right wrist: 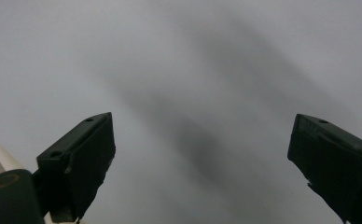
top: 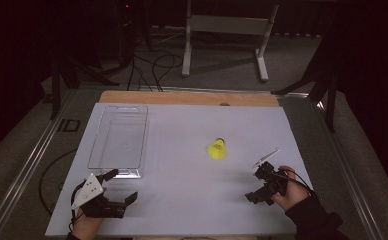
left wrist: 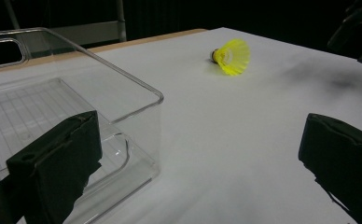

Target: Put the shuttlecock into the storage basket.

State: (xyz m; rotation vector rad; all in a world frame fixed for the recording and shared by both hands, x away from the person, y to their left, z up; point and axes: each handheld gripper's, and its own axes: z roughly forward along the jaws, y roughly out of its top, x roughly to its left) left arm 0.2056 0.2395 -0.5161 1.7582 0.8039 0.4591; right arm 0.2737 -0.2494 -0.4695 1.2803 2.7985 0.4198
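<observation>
While yellow shuttlecock [top: 216, 149] lies free mid-table | left gripper [top: 119, 186] wide, empty, by clear bin [top: 94, 150] | right gripper [top: 256, 184] wide, empty

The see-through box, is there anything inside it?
Nothing is in the clear box. Its ridged floor shows through in the left gripper view. The left claw covers part of its near end there. The yellow shuttlecock lies outside, on the white table.

You're in a lab-like recording room — black curtains [top: 22, 60], loose cables [top: 154, 70] on grey carpet, a white-covered table [top: 192, 175].
</observation>
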